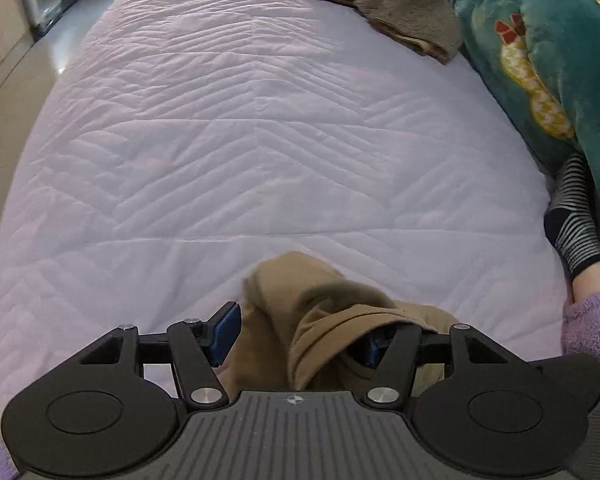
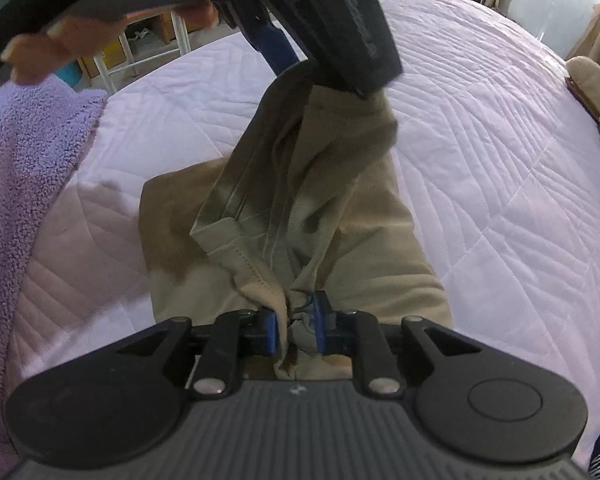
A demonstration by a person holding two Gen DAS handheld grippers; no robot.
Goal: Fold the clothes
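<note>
Tan cloth, the garment (image 2: 300, 208), lies bunched on the quilt (image 2: 500, 160) and rises in a twisted fold from the right gripper (image 2: 296, 328) up to the left gripper (image 2: 300, 60) ahead of it. The right gripper's blue pads (image 2: 271, 330) stand close together with a hem of the garment pinched between them; the rest spreads flat on the quilt ahead and to either side of those fingers. In the left wrist view the left gripper (image 1: 300, 334) has its pads well apart: the left pad (image 1: 224, 334) is bare and clear of the cloth, while the garment (image 1: 300, 312) drapes over the right pad (image 1: 374, 348), so it hangs there rather than being clamped.

Beyond the left gripper the pale lilac quilt runs far ahead. At its far right lie a folded brown pile (image 1: 400, 12) and a green blanket (image 1: 548, 72). Nearer, to the right of that gripper, a foot in a striped sock (image 1: 572, 216) rests on the quilt beside a purple fleece sleeve (image 1: 592, 336). A hand (image 2: 40, 52) holds the left gripper.
</note>
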